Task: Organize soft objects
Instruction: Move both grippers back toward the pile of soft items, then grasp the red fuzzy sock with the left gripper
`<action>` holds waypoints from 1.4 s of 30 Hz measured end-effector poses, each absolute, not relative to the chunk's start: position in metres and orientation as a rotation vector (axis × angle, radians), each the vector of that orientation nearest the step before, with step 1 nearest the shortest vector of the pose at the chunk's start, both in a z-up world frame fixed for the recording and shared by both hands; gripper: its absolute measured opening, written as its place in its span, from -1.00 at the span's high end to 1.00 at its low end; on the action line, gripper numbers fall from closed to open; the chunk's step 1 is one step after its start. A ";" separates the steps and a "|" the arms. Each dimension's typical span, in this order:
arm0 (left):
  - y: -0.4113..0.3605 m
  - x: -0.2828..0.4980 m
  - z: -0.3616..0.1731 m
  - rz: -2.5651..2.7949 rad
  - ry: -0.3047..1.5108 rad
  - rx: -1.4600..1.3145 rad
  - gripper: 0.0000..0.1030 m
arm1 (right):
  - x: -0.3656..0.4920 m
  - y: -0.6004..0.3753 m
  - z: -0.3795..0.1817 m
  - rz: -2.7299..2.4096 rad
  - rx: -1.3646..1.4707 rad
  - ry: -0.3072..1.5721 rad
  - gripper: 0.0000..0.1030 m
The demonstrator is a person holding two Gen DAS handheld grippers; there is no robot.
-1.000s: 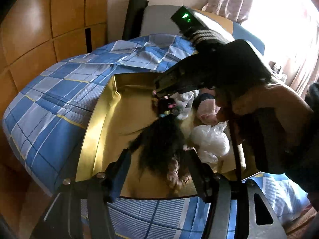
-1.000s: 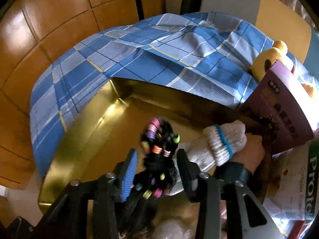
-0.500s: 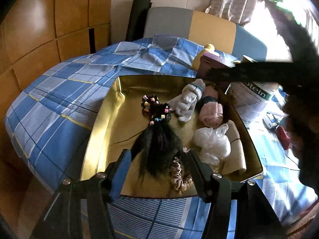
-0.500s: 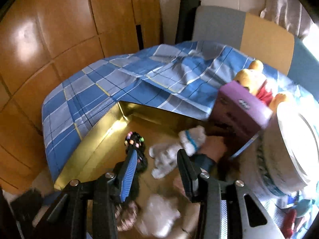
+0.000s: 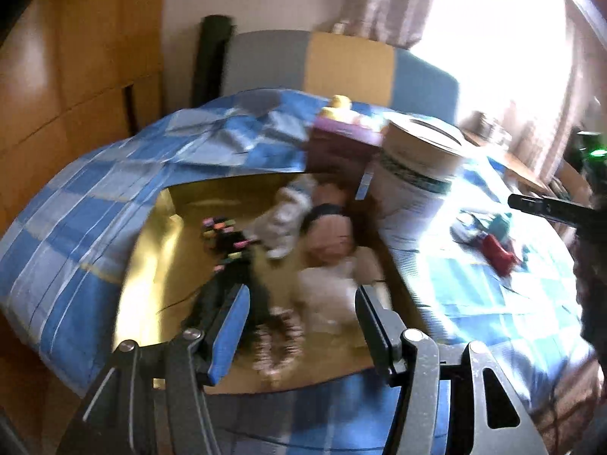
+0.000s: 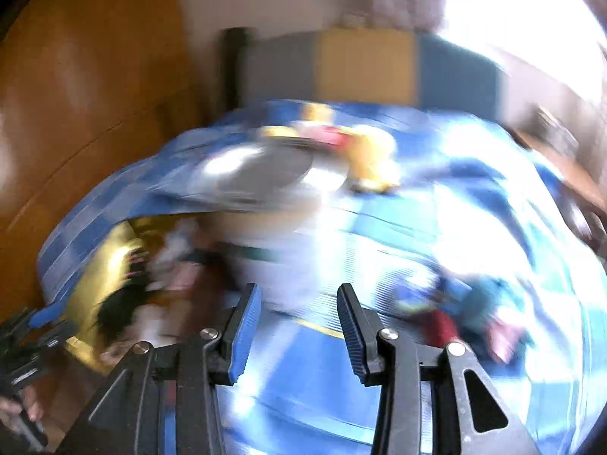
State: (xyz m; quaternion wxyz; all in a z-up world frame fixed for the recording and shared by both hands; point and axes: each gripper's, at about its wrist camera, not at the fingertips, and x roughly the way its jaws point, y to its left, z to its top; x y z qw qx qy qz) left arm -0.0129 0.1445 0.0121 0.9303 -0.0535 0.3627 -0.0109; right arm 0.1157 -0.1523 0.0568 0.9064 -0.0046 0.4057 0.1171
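Note:
A gold tray sits on the blue plaid bed. In it lie a black hair piece with coloured bands, a white sock, a pink rolled cloth, a white plastic bag and a scrunchie. My left gripper is open and empty above the tray's near edge. My right gripper is open and empty over the bedspread right of the tray; that view is blurred. Small red and teal items lie on the bed to the right, and also show in the right wrist view.
A large white canister and a purple box stand at the tray's far right corner. A yellow plush toy lies behind them. Wooden wardrobe panels are on the left, a bright window on the right.
My right gripper let go of the hair piece, pulled back out of the tray and swung right over the bed. My left gripper shifted right a little.

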 end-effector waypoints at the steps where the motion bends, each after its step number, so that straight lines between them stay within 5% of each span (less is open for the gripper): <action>1: 0.135 -0.011 0.014 -0.052 0.747 -0.093 -0.15 | 0.120 -0.182 0.052 0.166 0.045 0.847 0.19; 12: 0.022 0.020 0.020 -0.327 0.806 0.055 -0.15 | 0.112 -0.359 -0.010 -0.321 0.528 0.889 0.19; 26: -0.102 0.097 -0.016 -0.483 0.984 0.037 -0.15 | 0.107 -0.374 -0.022 -0.256 0.701 0.943 0.19; 42: -0.204 0.183 -0.064 -0.403 1.043 -0.003 -0.55 | 0.107 -0.374 -0.021 -0.185 0.789 0.938 0.18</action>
